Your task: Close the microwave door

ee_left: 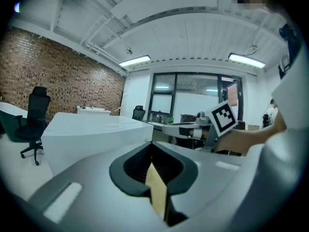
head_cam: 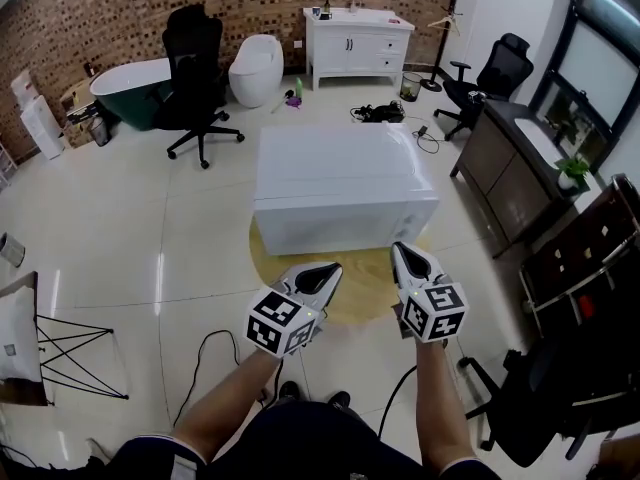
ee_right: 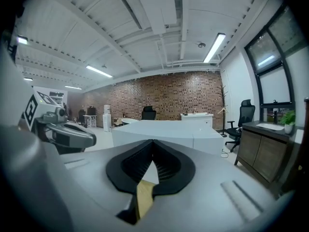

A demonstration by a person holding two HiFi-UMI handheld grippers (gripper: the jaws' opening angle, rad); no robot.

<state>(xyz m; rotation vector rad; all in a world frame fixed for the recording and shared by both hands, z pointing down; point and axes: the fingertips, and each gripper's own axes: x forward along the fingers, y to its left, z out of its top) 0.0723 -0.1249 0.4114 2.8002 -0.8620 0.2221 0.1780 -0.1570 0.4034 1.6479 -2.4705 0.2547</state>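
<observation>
A white microwave (head_cam: 340, 183) stands on a small round wooden table (head_cam: 365, 283), and its door looks flush with the body. My left gripper (head_cam: 330, 271) and right gripper (head_cam: 403, 253) hover side by side just in front of its near face, both shut and holding nothing. In the left gripper view the microwave (ee_left: 91, 129) fills the left and the left gripper (ee_left: 152, 143) has its jaw tips meeting; the right gripper (ee_left: 167, 126) shows beyond. In the right gripper view the microwave (ee_right: 169, 132) lies straight ahead of the right gripper (ee_right: 153, 141), with the left gripper (ee_right: 91, 140) at its left.
A black office chair (head_cam: 195, 73), a dark bathtub (head_cam: 125, 83) and a white cabinet (head_cam: 358, 43) stand along the brick wall. At the right are a dark sideboard (head_cam: 515, 168) and another black chair (head_cam: 495, 73). Cables (head_cam: 378, 113) lie on the floor behind the microwave.
</observation>
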